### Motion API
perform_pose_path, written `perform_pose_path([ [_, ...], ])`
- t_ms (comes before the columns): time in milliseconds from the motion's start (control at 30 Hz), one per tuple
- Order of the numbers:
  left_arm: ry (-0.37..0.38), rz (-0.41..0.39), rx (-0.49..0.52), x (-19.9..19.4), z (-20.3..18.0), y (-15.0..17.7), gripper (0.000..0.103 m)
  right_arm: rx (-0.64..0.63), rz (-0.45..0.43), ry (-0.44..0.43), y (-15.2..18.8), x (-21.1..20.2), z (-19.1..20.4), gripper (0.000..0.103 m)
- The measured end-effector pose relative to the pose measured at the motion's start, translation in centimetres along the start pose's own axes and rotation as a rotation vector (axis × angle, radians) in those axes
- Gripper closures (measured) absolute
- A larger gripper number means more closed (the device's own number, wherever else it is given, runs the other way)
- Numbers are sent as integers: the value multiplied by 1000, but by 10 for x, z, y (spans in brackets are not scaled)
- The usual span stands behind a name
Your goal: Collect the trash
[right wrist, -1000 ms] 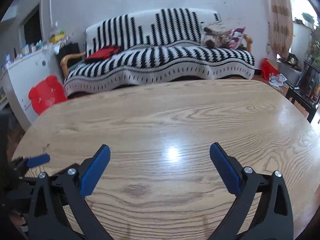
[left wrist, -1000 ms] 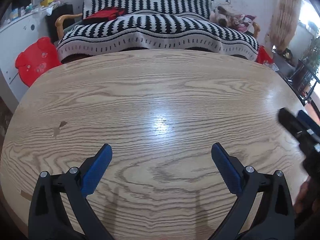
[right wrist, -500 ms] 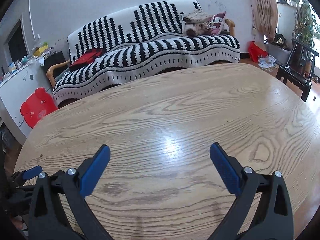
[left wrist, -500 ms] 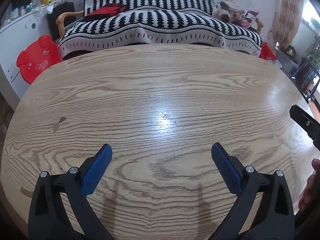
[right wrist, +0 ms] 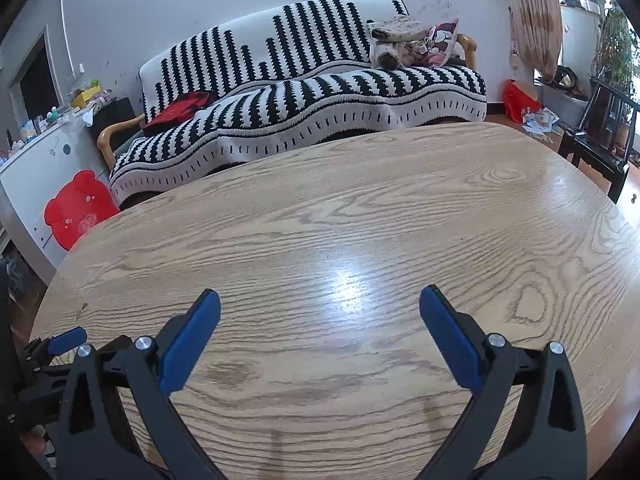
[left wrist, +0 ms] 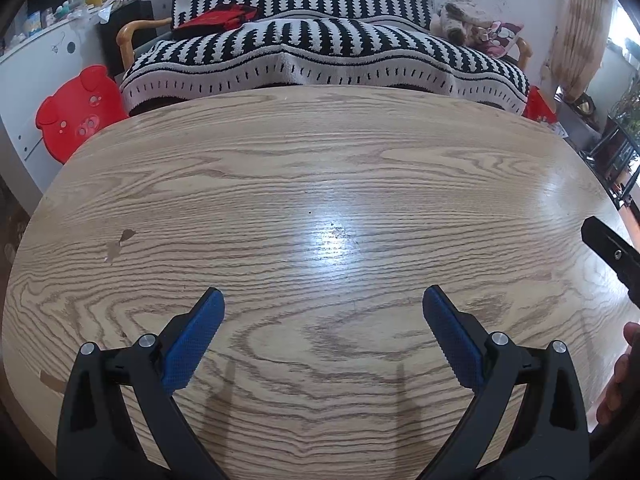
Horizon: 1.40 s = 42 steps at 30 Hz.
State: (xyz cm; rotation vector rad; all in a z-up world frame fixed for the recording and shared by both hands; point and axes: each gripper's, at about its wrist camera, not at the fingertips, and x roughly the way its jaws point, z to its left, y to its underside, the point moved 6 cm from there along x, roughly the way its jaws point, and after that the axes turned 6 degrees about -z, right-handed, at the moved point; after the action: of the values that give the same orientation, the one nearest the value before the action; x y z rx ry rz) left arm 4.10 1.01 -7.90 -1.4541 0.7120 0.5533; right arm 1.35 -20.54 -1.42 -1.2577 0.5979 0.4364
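1. The left claw [left wrist: 323, 332] has its blue pads wide apart and holds nothing, low in the frame above the wooden bench [left wrist: 320, 184].
2. The right claw [right wrist: 320, 334] is also spread apart, with only bare wood between the pads.
3. No trash shows on the bench; only a small chipped mark [left wrist: 120, 242] is at the left of the left view.
4. A striped sofa [right wrist: 304, 100] fills the upper middle, and a red stool [right wrist: 76, 208] stands at the left.
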Motion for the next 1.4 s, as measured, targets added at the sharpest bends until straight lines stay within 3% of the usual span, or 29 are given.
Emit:
perform_pose_path([
  [467,-56,-4,27,0,0,1,7,-11,11,-6,1,1,-1,7],
  [600,-25,14,10,2,-1,3,7,-12,16,-7,2,2,0,7],
  [1000,-22,14,10,3,-3,4,7,-19,21,-12,3,2,0,7],
  [1233,-84,9,5,4,4,5,7,-22,28,-16,5,3,0,7],
  [1367,-125,-63,-17,-8,9,2,7,-28,34,-17,5,4,0,7],
  [1400,-116,-46,-4,-7,8,2,7,-29,35,-16,5,4,0,7],
])
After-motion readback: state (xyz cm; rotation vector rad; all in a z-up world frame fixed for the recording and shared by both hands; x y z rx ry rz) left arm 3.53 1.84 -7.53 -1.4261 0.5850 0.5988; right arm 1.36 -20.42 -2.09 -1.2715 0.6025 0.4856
